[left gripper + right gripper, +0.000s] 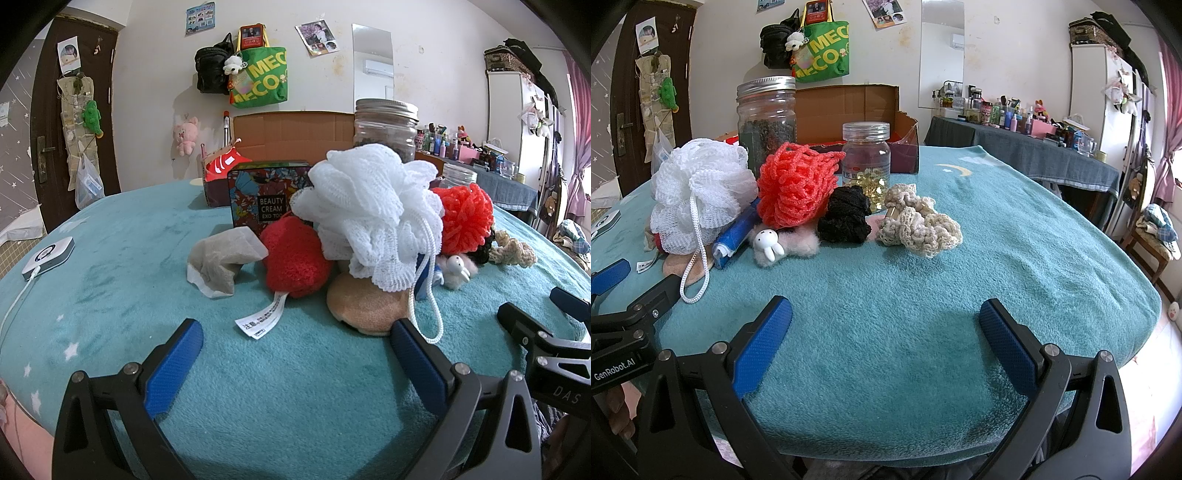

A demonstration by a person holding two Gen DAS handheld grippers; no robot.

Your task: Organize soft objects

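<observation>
A heap of soft things lies on the teal blanket (129,258): a white mesh bath puff (373,206) (698,192) with a cord, a red fuzzy piece (295,254) with a label, a tan round pad (365,306), an orange-red net scrubber (798,184) (465,214), a black scrunchie (846,214), a cream crochet scrunchie (919,221) and a fluffy pink clip with a white rabbit (775,243). My left gripper (295,354) is open, just short of the tan pad. My right gripper (886,332) is open over bare blanket, nearer than the scrunchies.
Behind the heap stand a floral tin (266,192), a tall metal-lidded jar (766,114), a small clear jar of yellow capsules (866,158) and an open cardboard box (857,107). A grey pouch (221,258), a blue tube (735,236) and a white device (48,256) with cable lie on the blanket.
</observation>
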